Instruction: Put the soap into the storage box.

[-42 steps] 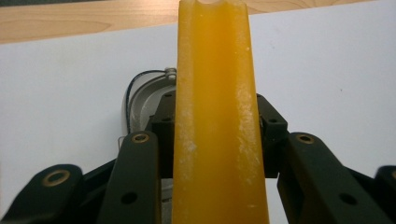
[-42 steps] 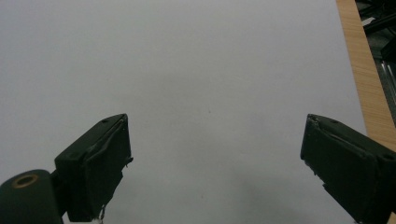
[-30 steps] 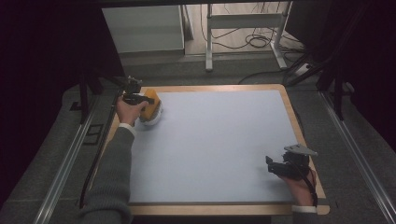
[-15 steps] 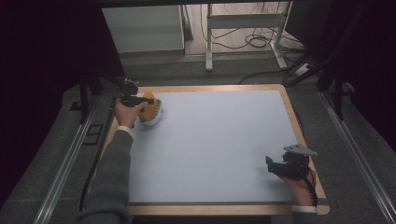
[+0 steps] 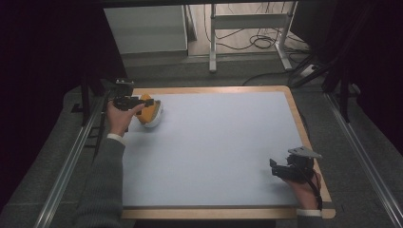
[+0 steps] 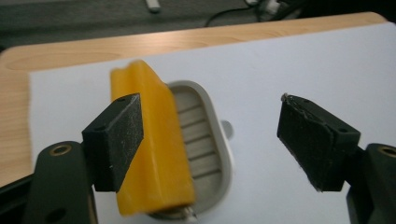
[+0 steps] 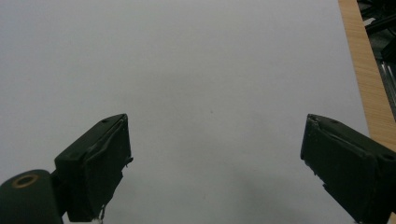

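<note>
High view: I see the left gripper [image 5: 142,101] held in the person's left hand [image 5: 119,118] at the far left corner of the table [image 5: 223,89], right over a yellow sponge [image 5: 148,109] that leans in a pale grey dish [image 5: 155,116]. Both sit on the white mat [image 5: 214,147] near its far left corner. The jaws have just been opening, and from here I cannot make out whether they touch the sponge. The right gripper [image 5: 274,167] is well apart, at the near right of the mat, held low in the right hand [image 5: 304,183] with the grey plate on top of it; its jaws point left across bare mat.

Left gripper view: I look along the left gripper [image 6: 210,140] with its jaws spread wide. The yellow sponge [image 6: 154,154] stands on edge in the grey dish [image 6: 205,144], whose ribbed floor shows beside it. The left pad [image 6: 116,140] overlaps the sponge's near face in this picture; whether it touches I cannot tell. The right pad [image 6: 317,140] is well clear of it, over bare mat [image 6: 303,65]. Nothing is gripped. The wooden table edge [image 6: 70,51] runs behind.

Right gripper view: my right gripper [image 7: 215,163] is also wide, with both pads [image 7: 100,163] hanging over plain white mat [image 7: 187,60] and nothing between them. A strip of wooden table [image 7: 364,70] shows along the right side.
</note>
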A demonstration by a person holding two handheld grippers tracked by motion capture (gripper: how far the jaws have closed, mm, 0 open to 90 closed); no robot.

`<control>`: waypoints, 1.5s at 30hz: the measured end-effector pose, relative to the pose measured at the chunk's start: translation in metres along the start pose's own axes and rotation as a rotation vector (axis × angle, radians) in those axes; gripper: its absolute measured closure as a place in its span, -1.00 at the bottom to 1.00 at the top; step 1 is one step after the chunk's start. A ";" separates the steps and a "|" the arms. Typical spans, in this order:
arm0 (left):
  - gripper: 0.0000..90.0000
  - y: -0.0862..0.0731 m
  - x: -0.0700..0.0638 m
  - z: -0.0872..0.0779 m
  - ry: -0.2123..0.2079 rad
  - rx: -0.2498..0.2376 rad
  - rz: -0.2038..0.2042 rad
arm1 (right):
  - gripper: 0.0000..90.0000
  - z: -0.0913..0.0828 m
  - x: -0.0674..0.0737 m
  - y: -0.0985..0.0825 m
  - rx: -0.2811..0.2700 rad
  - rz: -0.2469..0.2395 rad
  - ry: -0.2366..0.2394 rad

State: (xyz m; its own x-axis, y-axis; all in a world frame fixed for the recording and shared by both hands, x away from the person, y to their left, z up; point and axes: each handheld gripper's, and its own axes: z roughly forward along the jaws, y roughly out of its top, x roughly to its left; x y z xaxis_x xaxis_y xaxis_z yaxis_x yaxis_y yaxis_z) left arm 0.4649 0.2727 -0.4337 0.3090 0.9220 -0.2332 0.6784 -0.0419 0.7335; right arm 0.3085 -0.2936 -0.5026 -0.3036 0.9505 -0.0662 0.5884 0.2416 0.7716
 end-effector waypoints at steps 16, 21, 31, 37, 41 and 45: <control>-0.47 -0.062 -0.030 -0.026 -0.170 -0.032 0.096 | -0.81 -0.001 0.003 0.002 -0.008 -0.009 0.009; -0.46 -0.089 -0.038 -0.031 -0.212 -0.038 0.113 | -0.81 -0.002 0.002 0.002 -0.016 -0.009 0.008; -0.45 -0.134 -0.042 -0.037 -0.190 -0.016 0.114 | -0.81 -0.003 0.002 0.003 -0.018 -0.014 0.011; -0.45 -0.154 -0.040 -0.035 -0.184 0.014 0.107 | -0.81 -0.002 0.003 0.003 -0.016 -0.014 0.009; -0.46 -0.157 -0.040 -0.031 -0.173 0.037 0.094 | -0.81 -0.002 0.005 0.004 -0.018 -0.025 0.015; -0.46 -0.157 -0.041 -0.031 -0.170 0.043 0.096 | -0.81 -0.003 0.006 0.004 -0.024 -0.033 0.021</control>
State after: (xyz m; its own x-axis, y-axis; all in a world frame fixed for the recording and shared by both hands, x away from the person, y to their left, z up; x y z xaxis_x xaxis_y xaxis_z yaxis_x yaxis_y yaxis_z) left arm 0.3253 0.2531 -0.5199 0.4797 0.8347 -0.2705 0.6671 -0.1467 0.7304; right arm 0.3072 -0.2873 -0.4981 -0.3380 0.9378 -0.0789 0.5595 0.2676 0.7844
